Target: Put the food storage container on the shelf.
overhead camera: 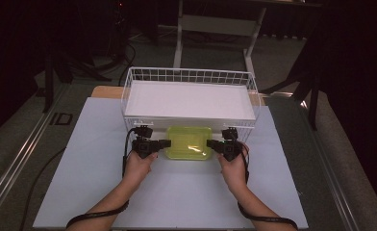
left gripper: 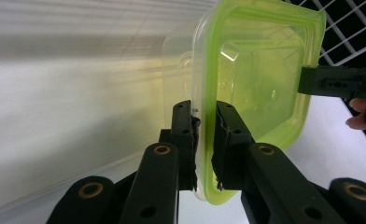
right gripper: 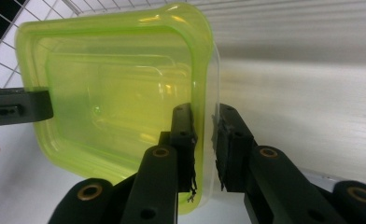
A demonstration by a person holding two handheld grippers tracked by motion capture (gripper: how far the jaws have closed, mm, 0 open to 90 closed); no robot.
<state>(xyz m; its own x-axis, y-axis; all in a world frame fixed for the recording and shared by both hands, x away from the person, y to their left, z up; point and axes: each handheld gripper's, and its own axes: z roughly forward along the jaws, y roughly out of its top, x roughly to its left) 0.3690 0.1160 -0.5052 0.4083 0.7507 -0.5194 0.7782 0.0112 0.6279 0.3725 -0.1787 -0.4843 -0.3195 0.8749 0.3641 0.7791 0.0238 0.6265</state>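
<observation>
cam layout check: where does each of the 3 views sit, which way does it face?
High view: above the person's side, facing forward and down on the table; forearms, left claw, right claw, green container, wire basket.
Left gripper view: on the left claw, across the container.
Right gripper view: on the right claw, across the container.
Shared: the container; each gripper view shows the opposite claw.
</observation>
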